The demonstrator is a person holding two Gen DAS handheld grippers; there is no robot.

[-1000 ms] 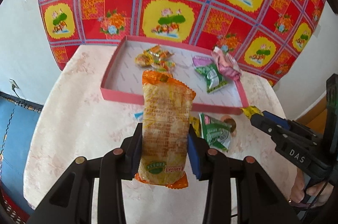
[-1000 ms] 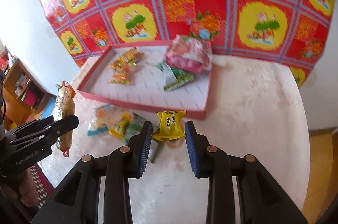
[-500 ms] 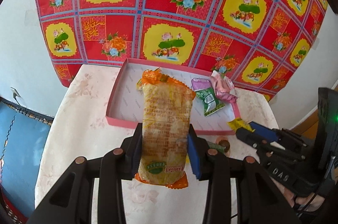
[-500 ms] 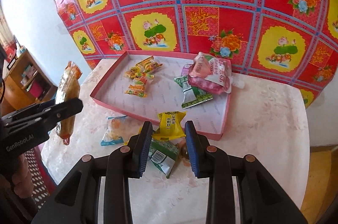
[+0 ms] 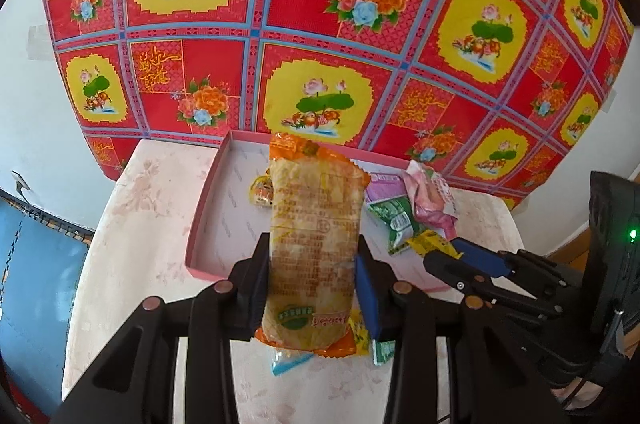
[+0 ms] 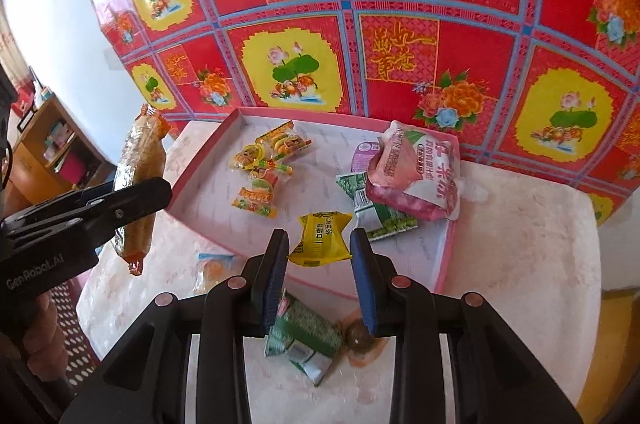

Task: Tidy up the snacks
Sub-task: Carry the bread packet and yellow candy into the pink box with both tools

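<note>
Where pink tray [image 6: 440, 256] lies: candies [image 6: 264, 160], pouches [image 6: 412, 176].

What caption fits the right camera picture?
Right gripper carries a yellow snack over the pink tray.

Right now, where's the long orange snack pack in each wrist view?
Left wrist: long orange snack pack centre frame, upright, clamped in the left gripper.
Right wrist: same pack at the left edge, held in that gripper, left of the pink tray.
Shared landmark: pink tray, behind the pack in the left view.
</note>
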